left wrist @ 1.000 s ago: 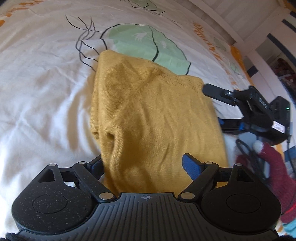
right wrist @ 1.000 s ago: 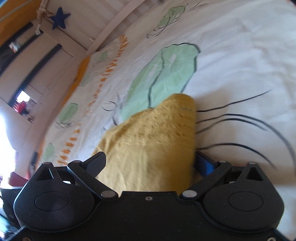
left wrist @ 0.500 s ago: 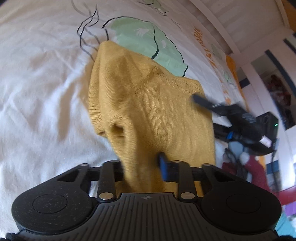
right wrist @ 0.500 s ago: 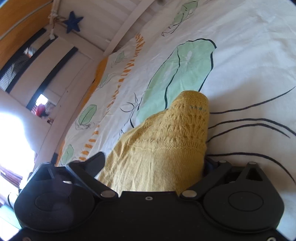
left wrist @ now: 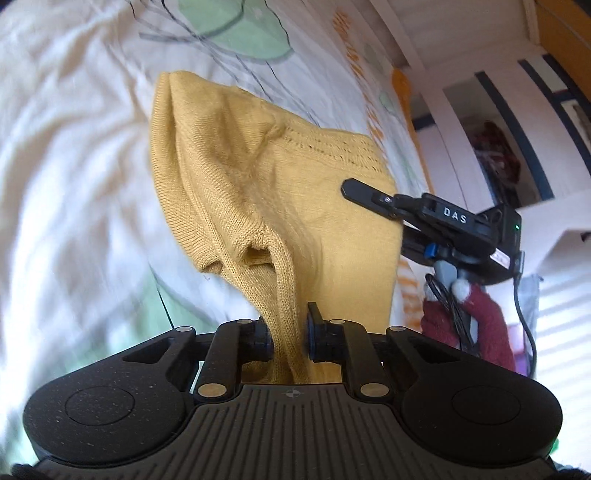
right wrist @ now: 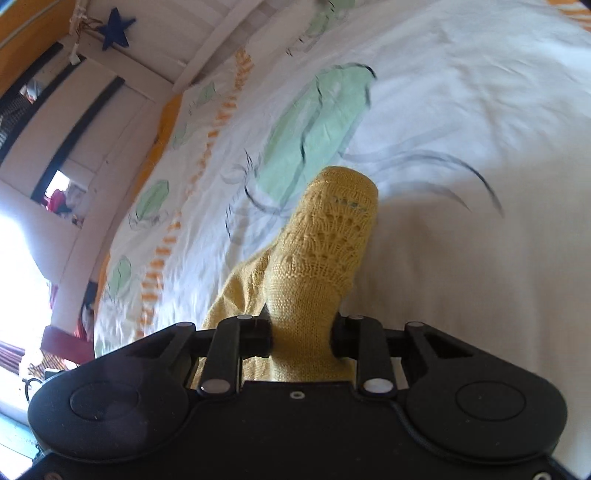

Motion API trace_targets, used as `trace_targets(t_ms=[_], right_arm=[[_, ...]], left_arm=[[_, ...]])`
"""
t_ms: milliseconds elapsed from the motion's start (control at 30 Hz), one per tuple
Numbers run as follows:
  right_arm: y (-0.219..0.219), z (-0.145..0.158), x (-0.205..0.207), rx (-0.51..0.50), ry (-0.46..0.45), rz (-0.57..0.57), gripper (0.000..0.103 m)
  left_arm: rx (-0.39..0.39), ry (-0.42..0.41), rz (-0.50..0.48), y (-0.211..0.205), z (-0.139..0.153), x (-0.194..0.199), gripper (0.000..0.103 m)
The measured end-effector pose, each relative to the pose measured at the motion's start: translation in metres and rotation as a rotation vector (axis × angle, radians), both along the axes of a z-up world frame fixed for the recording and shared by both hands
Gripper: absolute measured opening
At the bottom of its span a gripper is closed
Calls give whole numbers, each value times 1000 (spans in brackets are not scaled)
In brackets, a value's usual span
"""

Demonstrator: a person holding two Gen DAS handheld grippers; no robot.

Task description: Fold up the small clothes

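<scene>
left wrist view, item one: my left gripper (left wrist: 290, 341), jaws closing, pinched on a bunched edge of the yellow knitted sweater (left wrist: 266, 177). sweater hangs stretched between both my grippers, its far end drooping toward the bed sheet (left wrist: 74, 147), white with green leaf print. item two: my right gripper (left wrist: 399, 218), seen from the side at the sweater's right edge, one finger lying over the knit, held by a hand in a dark red glove (left wrist: 476, 317). right wrist view, item three: right gripper (right wrist: 301, 336), jaws closing, clamped on a gathered lace-patterned part of the sweater (right wrist: 325, 240). bed sheet (right wrist: 461, 258) below. blue star (right wrist: 116, 31) on the white wall.
</scene>
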State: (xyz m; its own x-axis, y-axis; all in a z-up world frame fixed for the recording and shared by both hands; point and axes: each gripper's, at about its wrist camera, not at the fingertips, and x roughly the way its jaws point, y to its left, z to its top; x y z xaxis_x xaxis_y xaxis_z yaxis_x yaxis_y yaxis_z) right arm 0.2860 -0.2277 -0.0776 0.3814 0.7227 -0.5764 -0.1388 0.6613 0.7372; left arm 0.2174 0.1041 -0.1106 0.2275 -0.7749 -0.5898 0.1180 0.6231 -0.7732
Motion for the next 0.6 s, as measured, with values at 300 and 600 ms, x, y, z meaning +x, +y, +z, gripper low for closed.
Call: trace_targets(t_ms=[300,600], right_arm=[[-33,4,-64,-180,-82,-75,46],[-40,14,-98,-351,-262,-220,55]], left_arm=[[183,-104,19,-21,4,-70,17],[458,-297,199,-12,25,-114,35]])
